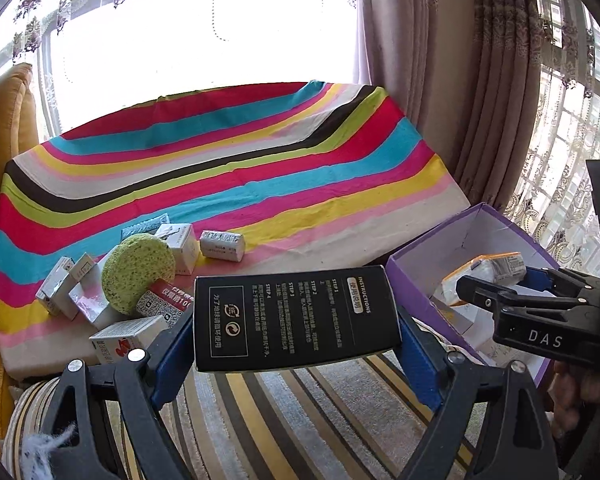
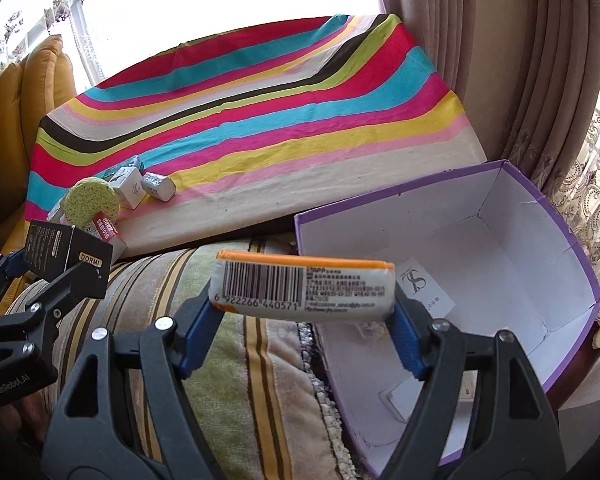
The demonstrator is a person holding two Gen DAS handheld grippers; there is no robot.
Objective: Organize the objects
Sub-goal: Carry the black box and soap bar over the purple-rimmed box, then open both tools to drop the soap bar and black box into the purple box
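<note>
Your left gripper (image 1: 296, 320) clamps a flat black carton (image 1: 296, 318) across its width, blue pads pressed to both long sides; the matte face carries white printed instructions. From the right wrist view the same carton (image 2: 66, 258) shows a "DORMI" end label, held left of the purple box (image 2: 572, 240).

Your right gripper (image 2: 302, 300) grips a soft, pillow-shaped tissue pack (image 2: 302, 288), white film with an orange edge and a barcode, squeezed between the blue pads. It sits at the purple box's near-left rim, partly over the opening. From the left wrist view the pack (image 1: 488, 270) hangs inside the outline of that box (image 1: 416, 280).

The purple box is open-topped card with creased white inner walls. A white card or paper lies on its floor near your fingers; what it is cannot be told.

Left of the purple box, on the striped cloth (image 1: 260, 168), the remaining items cluster: a round, porous green sponge (image 1: 138, 272), several small white cartons (image 1: 182, 246), and a wrapped tissue pack (image 1: 223, 245). The cloth between this cluster and the purple box lies bare. A striped plush cushion (image 2: 228, 360) sits beneath both grippers, touching the box's left wall.
</note>
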